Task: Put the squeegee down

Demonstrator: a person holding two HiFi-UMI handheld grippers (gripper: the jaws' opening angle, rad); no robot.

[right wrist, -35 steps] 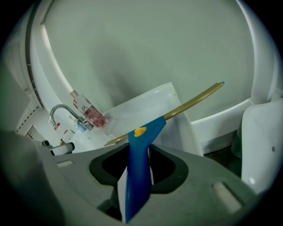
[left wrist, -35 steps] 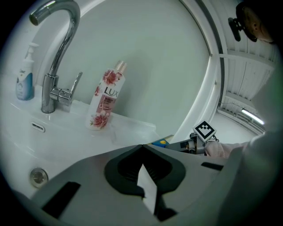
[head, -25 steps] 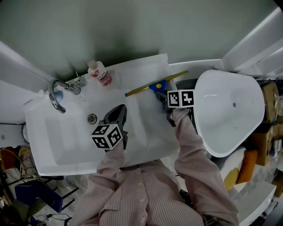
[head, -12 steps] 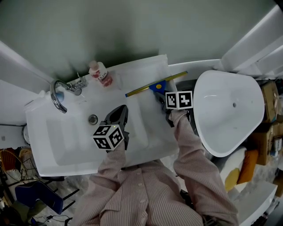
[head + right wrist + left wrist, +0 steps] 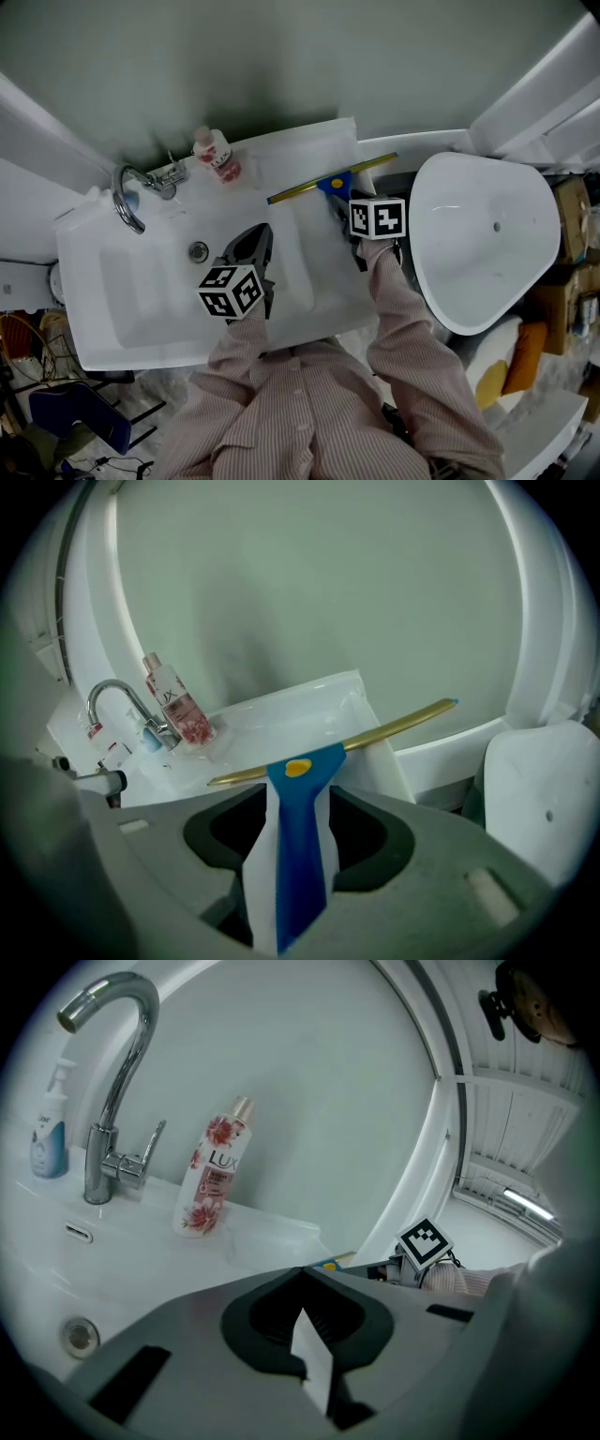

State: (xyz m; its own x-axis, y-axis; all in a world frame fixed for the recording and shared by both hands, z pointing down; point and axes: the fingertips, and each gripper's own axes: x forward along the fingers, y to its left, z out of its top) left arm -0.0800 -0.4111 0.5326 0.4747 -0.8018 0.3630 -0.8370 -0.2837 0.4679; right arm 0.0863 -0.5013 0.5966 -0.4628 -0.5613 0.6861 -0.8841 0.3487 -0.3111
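The squeegee (image 5: pixel 330 181), with a brass-coloured blade and a blue handle, lies on the flat right side of the white sink (image 5: pixel 141 309), its blade across the far right corner. My right gripper (image 5: pixel 346 216) is at the handle. In the right gripper view the blue handle (image 5: pixel 300 846) runs between the jaws of that gripper (image 5: pixel 298 803). The jaws are opening, and a white gap shows on each side of the handle. My left gripper (image 5: pixel 255 238) hovers over the middle of the sink; in its own view the left gripper (image 5: pixel 302 1275) is shut and holds nothing.
A chrome faucet (image 5: pixel 127 199) and a pink bottle (image 5: pixel 215 156) stand at the sink's back edge. A blue-and-white pump bottle (image 5: pixel 47 1133) stands left of the faucet. A white oval basin (image 5: pixel 487 234) sits close to the right of the sink. Clutter lies on the floor at the lower corners.
The right gripper has rolled slightly at the squeegee handle. The squeegee and the left gripper have stayed where they were.
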